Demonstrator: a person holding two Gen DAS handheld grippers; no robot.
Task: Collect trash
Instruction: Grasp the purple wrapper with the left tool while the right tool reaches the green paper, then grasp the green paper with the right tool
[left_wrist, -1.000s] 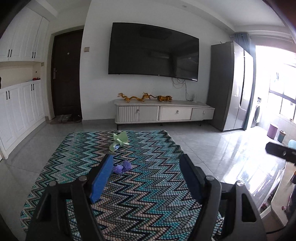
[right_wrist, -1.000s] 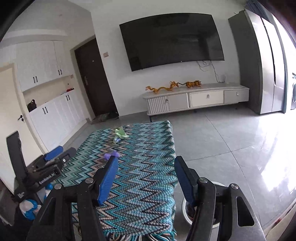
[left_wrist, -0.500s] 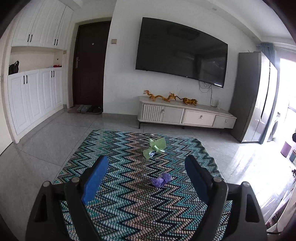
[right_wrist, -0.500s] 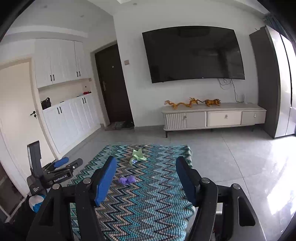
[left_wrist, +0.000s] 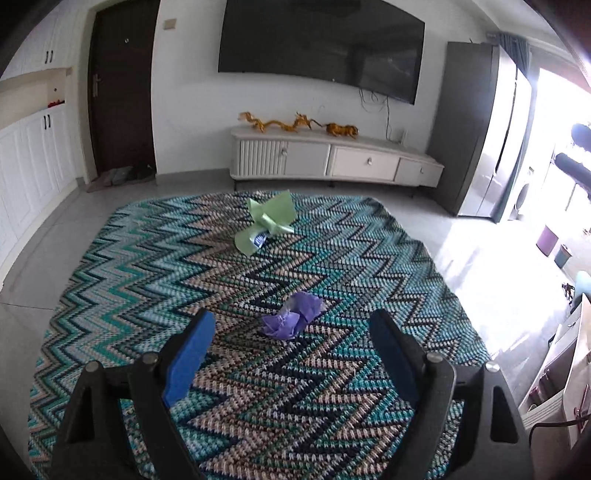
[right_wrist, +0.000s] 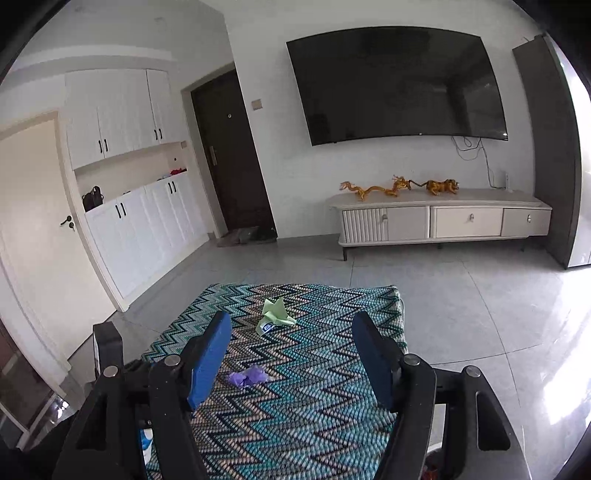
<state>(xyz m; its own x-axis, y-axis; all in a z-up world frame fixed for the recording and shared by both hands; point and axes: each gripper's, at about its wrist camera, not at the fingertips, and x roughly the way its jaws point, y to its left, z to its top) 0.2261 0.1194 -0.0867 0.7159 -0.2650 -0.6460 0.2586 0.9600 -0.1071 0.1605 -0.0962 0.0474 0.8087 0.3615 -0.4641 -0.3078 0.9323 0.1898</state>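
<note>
Left gripper hangs over the near half of the rug, jaws spread wide with nothing between the pads; the purple wrapper lies just ahead, roughly mid-rug. Right gripper is spread and empty too. Further on, the green wrapper sits toward the rug's far edge, well short of the TV cabinet. Risk: that crumpled purple piece looks light, so a pad could nudge it aside or snag the weave. Compared with a second ago, the left jaws stand wider and the purple scrap looms closer, now centred between them.
</note>
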